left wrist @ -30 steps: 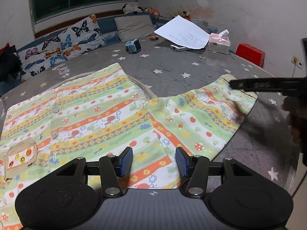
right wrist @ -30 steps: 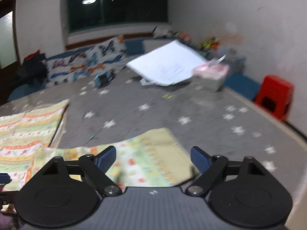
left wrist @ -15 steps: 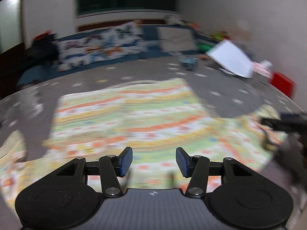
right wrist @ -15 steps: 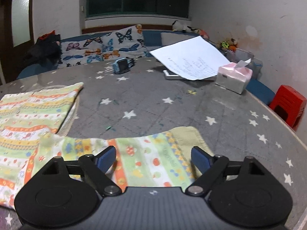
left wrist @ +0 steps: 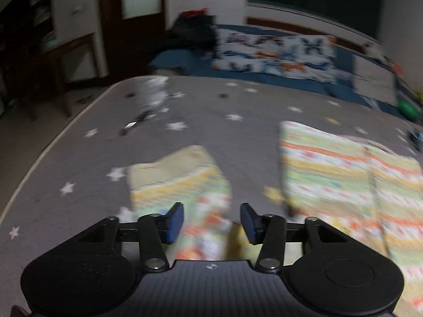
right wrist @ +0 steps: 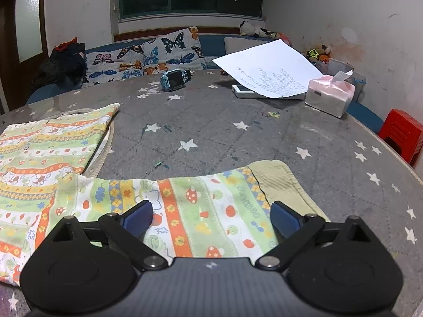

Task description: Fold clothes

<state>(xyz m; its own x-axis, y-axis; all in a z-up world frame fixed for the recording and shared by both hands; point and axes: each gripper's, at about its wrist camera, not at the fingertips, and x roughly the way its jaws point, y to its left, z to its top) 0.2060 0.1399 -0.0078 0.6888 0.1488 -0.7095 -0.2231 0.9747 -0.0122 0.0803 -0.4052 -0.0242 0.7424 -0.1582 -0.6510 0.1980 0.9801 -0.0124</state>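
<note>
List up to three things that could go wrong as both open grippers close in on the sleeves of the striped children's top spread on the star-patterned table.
1. The left gripper view is motion-blurred; a fast approach might miss the left sleeve.
2. The right gripper stands wide open over the right sleeve; closing could bunch the cloth or pinch one layer only.
3. Folding inward might drag the top askew on the table.

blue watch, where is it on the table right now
In the right wrist view the blue watch lies at the far middle of the star-patterned table, just left of the white paper sheet and in front of the butterfly cushions.
</note>
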